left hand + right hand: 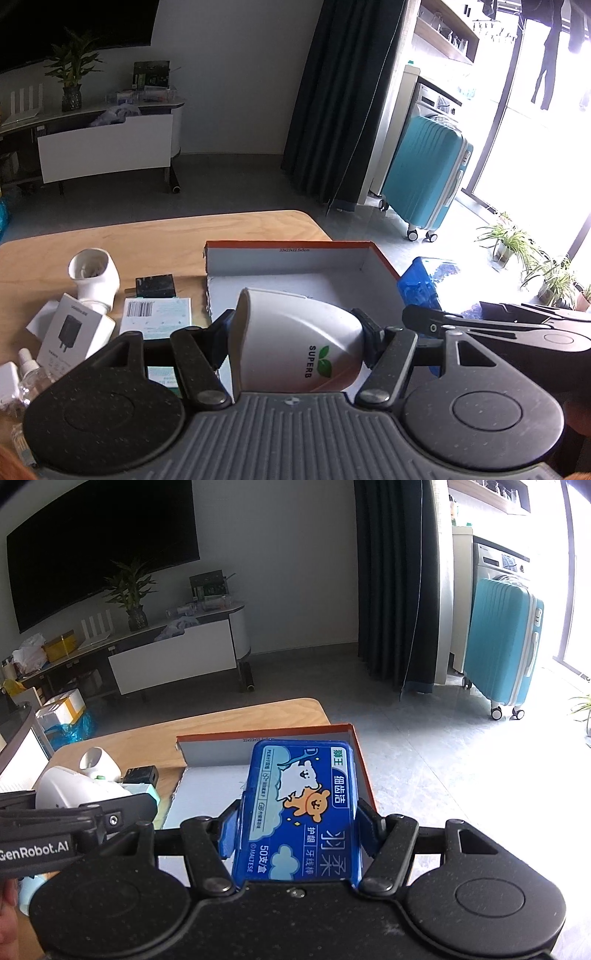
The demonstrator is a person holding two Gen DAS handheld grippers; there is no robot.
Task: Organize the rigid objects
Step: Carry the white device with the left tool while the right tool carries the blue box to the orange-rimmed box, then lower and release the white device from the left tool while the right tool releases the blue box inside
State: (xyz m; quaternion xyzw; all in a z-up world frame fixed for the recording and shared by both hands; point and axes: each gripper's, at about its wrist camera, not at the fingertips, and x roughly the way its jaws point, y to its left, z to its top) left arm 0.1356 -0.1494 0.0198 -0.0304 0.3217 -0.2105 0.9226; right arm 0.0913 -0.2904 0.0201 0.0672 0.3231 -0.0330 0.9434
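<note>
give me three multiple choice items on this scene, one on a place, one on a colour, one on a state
1. Where is the white ceramic cup marked SUPERB?
A. on the floor
B. between the left tongs, above the open cardboard box
C. inside the suitcase

2. What colour is the flat plastic case with cartoon animals?
A. blue
B. red
C. yellow

3. How are the right tongs?
A. wide open, nothing between them
B. out of view
C. shut on the case

Answers: 1 B, the pads clamp the cup's sides with the box behind it. 2 A, its lid is blue throughout. 3 C, both pads press the case's edges.
</note>
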